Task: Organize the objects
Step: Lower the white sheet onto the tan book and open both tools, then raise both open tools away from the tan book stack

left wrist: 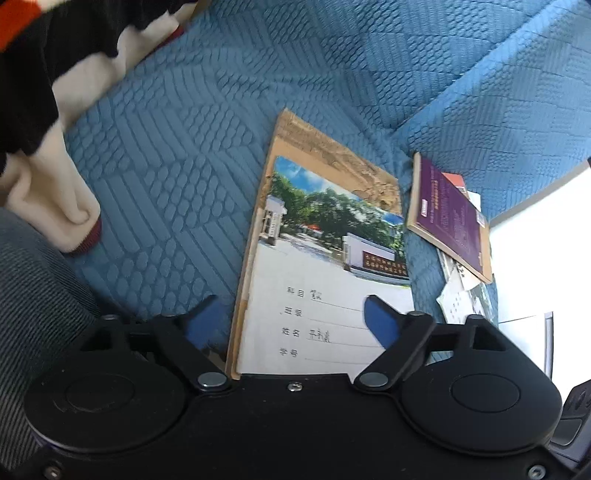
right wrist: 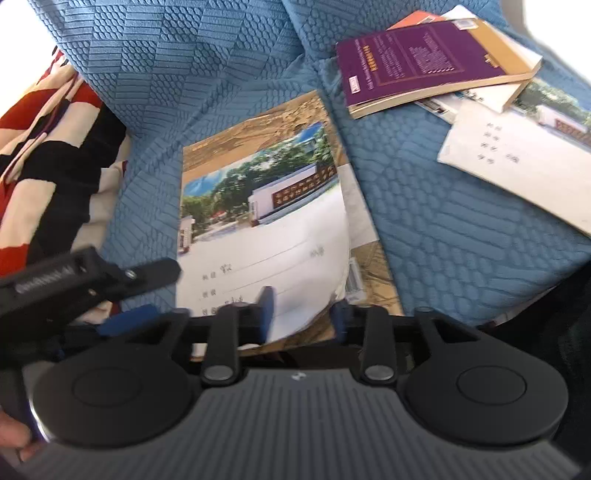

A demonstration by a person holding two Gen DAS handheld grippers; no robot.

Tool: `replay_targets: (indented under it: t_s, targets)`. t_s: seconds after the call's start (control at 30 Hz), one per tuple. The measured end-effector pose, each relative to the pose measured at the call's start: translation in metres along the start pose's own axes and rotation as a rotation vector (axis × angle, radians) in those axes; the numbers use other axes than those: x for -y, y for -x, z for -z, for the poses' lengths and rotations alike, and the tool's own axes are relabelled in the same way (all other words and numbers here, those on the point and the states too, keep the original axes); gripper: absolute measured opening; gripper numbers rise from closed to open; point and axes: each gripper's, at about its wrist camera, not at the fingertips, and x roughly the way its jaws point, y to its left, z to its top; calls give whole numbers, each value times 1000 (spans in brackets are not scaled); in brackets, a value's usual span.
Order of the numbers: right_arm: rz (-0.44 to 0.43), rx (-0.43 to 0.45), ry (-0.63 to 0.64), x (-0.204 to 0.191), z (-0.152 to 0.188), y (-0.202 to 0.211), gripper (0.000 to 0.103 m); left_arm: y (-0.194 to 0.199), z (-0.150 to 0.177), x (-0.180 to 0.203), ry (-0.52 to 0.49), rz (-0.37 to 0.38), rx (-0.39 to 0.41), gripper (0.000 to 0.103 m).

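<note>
Blue-sofa tidy barely begun: notebook point(left wrist: 325, 258) lying loose, purple book point(right wrist: 424, 59) apart, both grippers' fingers point(left wrist: 380, 317) spread, holding nothing.

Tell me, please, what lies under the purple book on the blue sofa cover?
Under the purple book lie an orange-covered item and white exercise books with a photo cover. How many are stacked there is hidden.

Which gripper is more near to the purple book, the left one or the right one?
Neither clearly. Both the left gripper and the right gripper are over the near end of the notebook, and the purple book lies beyond it, apart from both.
</note>
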Motion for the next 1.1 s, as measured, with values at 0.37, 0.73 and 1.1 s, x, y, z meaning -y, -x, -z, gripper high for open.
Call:
replay_targets:
  t_s: [0.37,0.73,1.1]
  targets:
    - [-6,117,56,11,-15,61,44,50,10,46,-134,-23,73,102]
    - [-33,255,105,16,-35,127,43,106,5,90,-205,11,169,102]
    - [-20,320,144,27,-24,168,46,122,26,121,-262,16,182,102]
